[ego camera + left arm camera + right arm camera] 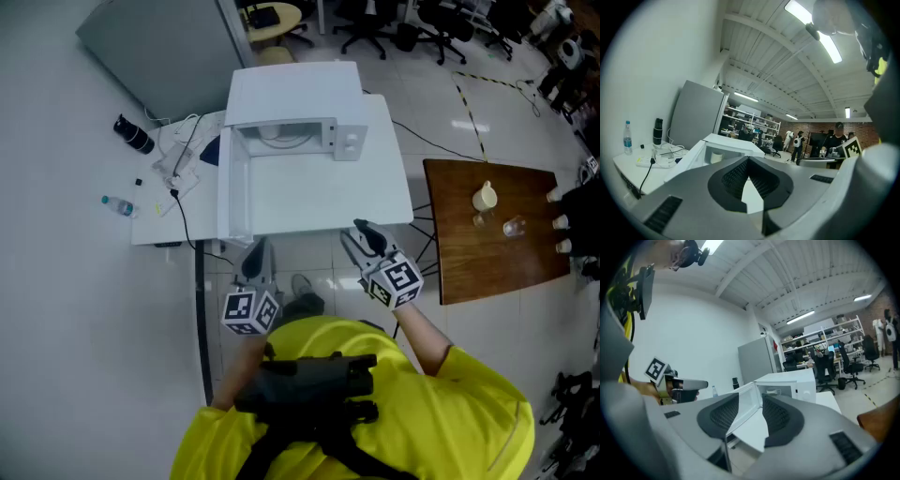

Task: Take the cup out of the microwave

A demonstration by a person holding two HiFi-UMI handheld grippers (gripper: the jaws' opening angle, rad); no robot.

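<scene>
A white microwave (309, 98) stands on a white table (319, 202), its door (234, 192) swung open to the left. Inside the cavity a pale cup (716, 157) shows, also visible in the right gripper view as the cup (774, 390). Both grippers hover in front of the table's near edge, apart from the microwave. My left gripper (255, 249) is shut, its pads meeting at the tips (749, 161), nothing held. My right gripper (353, 231) is open, with a narrow empty gap between its pads (761, 401).
A brown wooden table (497, 253) at the right carries a cream jug (485, 197) and a glass (513, 227). Left of the microwave lie cables (178, 164), a black flask (134, 134) and a water bottle (119, 205). A grey cabinet (155, 47) stands behind.
</scene>
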